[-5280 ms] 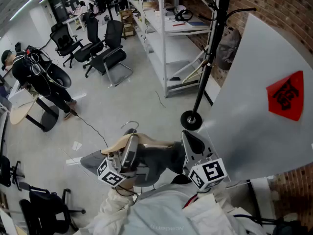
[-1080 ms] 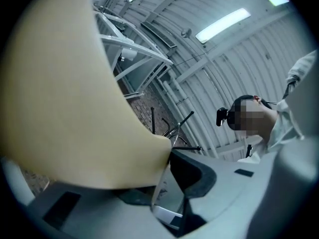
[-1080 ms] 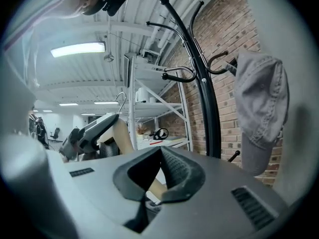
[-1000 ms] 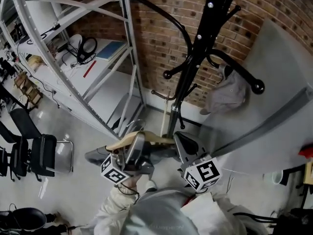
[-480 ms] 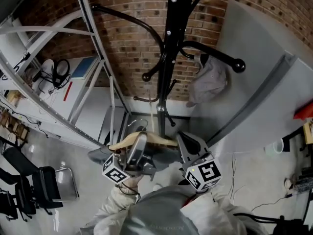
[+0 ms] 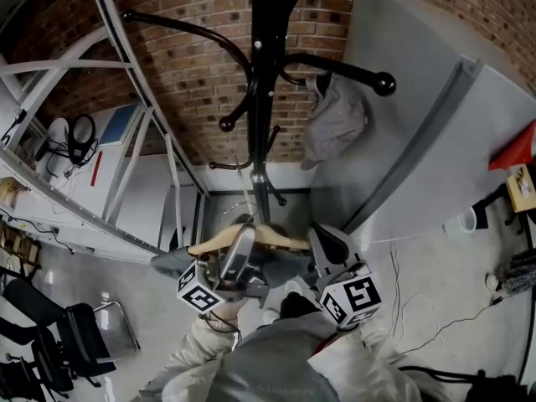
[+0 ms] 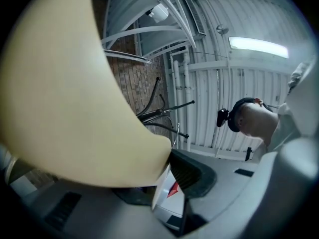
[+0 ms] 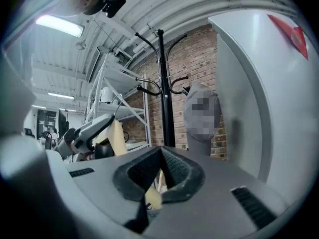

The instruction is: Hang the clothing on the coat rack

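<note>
Hanger (image 6: 251, 236) of pale wood carries grey clothing (image 6: 170, 264), level, close before the coat rack (image 6: 264, 82) pole, on no hook; left claw (image 6: 240, 243) and right claw (image 6: 324, 245) grip it.

Left gripper view: left claw (image 7: 169, 176) set wide, clamped on the hanger (image 7: 65, 98).

Right gripper view: right claw (image 8: 158, 176) nearly closed, pinching the hanger end (image 8: 152, 199); coat rack (image 8: 163, 88) ahead.

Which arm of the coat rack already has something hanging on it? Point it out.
The coat rack's arm reaching right toward the grey panel: a grey garment hangs from it. The other arms in view are bare.
</note>
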Motion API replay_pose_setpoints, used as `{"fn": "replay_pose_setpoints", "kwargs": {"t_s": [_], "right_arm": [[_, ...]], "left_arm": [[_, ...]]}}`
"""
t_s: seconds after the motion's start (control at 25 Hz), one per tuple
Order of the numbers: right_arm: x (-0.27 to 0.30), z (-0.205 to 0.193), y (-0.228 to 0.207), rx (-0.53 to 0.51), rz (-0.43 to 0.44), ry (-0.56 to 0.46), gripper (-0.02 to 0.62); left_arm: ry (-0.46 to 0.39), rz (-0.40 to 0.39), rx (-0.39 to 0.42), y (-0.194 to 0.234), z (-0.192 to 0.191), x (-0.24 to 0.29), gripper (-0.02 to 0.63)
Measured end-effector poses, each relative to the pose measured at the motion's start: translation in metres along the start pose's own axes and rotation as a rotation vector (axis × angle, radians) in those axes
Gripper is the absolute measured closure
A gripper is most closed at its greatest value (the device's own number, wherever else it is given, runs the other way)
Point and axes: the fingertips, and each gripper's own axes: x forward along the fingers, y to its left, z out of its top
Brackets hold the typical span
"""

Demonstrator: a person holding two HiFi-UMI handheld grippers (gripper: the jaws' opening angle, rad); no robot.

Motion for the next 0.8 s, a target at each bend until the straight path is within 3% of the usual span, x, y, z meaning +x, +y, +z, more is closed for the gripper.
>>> {"fn": "replay_pose_setpoints", "kwargs": {"t_s": [0.8], "right_arm": [[-0.003,0.005,-0.028,0.011,0.107,0.009,0.571]], "left_arm": [[-0.04,0.08,0.049,0.011,-0.02,0.018,0.495]]}}
